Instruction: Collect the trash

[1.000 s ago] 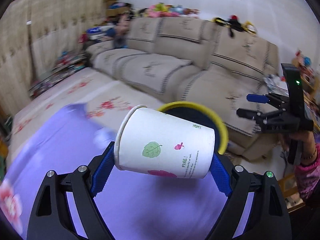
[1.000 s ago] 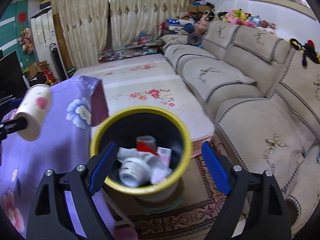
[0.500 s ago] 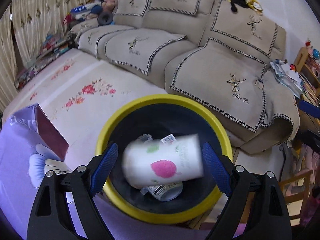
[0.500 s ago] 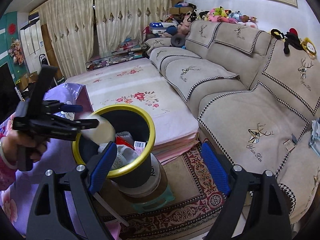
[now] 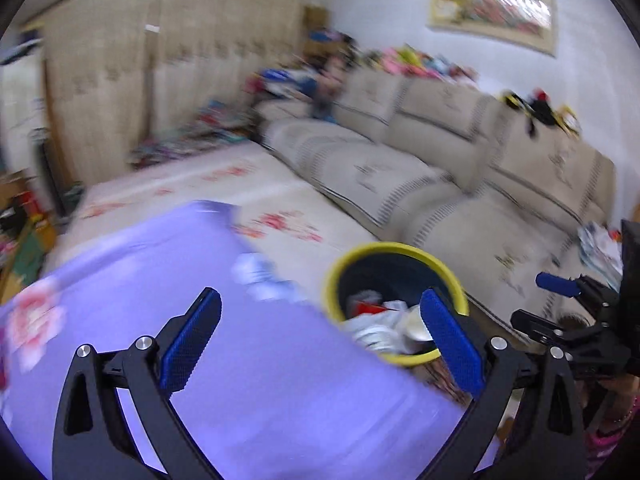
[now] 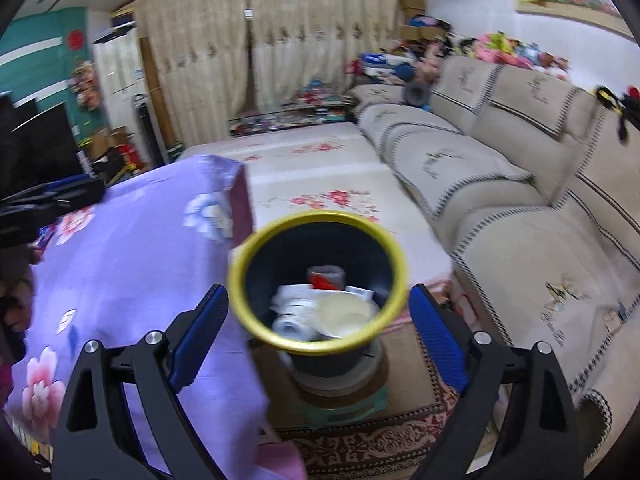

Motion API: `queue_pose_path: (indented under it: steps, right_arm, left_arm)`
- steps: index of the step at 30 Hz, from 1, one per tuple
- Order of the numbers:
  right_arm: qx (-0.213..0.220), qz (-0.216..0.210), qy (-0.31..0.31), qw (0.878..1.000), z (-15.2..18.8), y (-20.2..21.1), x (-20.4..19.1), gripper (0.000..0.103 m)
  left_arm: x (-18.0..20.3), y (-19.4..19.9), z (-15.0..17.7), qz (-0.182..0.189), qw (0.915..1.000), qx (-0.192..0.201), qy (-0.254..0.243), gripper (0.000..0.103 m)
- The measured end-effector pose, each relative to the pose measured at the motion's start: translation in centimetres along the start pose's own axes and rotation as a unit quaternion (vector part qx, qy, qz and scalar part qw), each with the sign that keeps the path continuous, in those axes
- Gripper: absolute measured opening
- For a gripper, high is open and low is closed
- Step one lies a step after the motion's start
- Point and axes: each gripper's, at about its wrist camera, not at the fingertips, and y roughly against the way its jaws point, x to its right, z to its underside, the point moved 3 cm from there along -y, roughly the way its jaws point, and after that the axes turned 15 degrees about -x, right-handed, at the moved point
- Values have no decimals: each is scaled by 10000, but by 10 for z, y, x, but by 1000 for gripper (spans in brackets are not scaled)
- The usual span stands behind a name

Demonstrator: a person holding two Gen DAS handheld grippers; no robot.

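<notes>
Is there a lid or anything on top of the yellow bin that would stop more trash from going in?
No lid shows. The bin stands open at the top, and you can see straight in to the paper cup and other trash lying inside. The right gripper is empty, its jaws opening, with nothing between it and the bin's rim.

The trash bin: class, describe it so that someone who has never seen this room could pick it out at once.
Find the long beige sofa along the wall, then the table under a purple flowered cloth facing it. The trash bin stands on the floor at that table's corner, on a patterned rug. It is the only round dark container with a bright yellow rim, with cups and wrappers inside.
</notes>
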Motion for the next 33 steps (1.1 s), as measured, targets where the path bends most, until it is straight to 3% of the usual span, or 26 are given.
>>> queue_pose_path:
  steps: [2, 5, 8, 15, 21, 33]
  right_arm:
    - [25, -80, 158, 9998, 1, 2, -20, 87]
    - [141, -264, 318, 9990, 1, 10, -50, 90]
    - [226, -354, 403, 9983, 2, 20, -68, 90]
    - [430, -509, 577, 9961, 14, 49, -97, 92]
    - [578, -532, 614, 9950, 23, 68, -101, 93]
    - [667, -561, 589, 9944, 26, 76, -99, 93]
  left_arm:
    - [-23, 39, 27, -440, 9982, 310, 279, 98]
    - [-53, 90, 68, -1208, 9885, 631, 654, 98]
    - [-74, 122, 106, -1600, 9790, 681, 1069, 98]
    - [-99, 165, 174, -1783, 9640, 685, 1850, 98]
    - [-90, 187, 210, -1701, 9599, 797, 2081, 98]
    - [-86, 193, 207, -1707, 9579, 754, 2180, 98]
